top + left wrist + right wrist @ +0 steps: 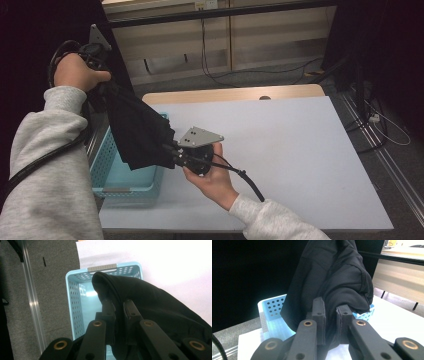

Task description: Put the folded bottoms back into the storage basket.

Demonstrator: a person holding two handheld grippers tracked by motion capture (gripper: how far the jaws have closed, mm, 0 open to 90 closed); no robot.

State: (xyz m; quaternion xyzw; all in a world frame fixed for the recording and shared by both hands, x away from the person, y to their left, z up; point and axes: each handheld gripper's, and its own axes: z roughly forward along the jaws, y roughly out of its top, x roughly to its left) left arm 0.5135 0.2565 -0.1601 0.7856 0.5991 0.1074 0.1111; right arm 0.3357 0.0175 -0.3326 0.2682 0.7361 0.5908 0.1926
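Observation:
A black garment hangs stretched between my two grippers above a light blue perforated basket at the table's left edge. My left gripper is raised high at the upper left, shut on the garment's top end. In the left gripper view its jaws pinch a fold of the black cloth over the basket. My right gripper sits lower, just right of the basket, shut on the garment's bottom end. In the right gripper view the cloth rises from between the pinched jaws.
A white table stretches to the right of the basket. Beyond its far edge is grey floor with cables and a wooden panel wall. A metal floor rail runs beside the basket in the left gripper view.

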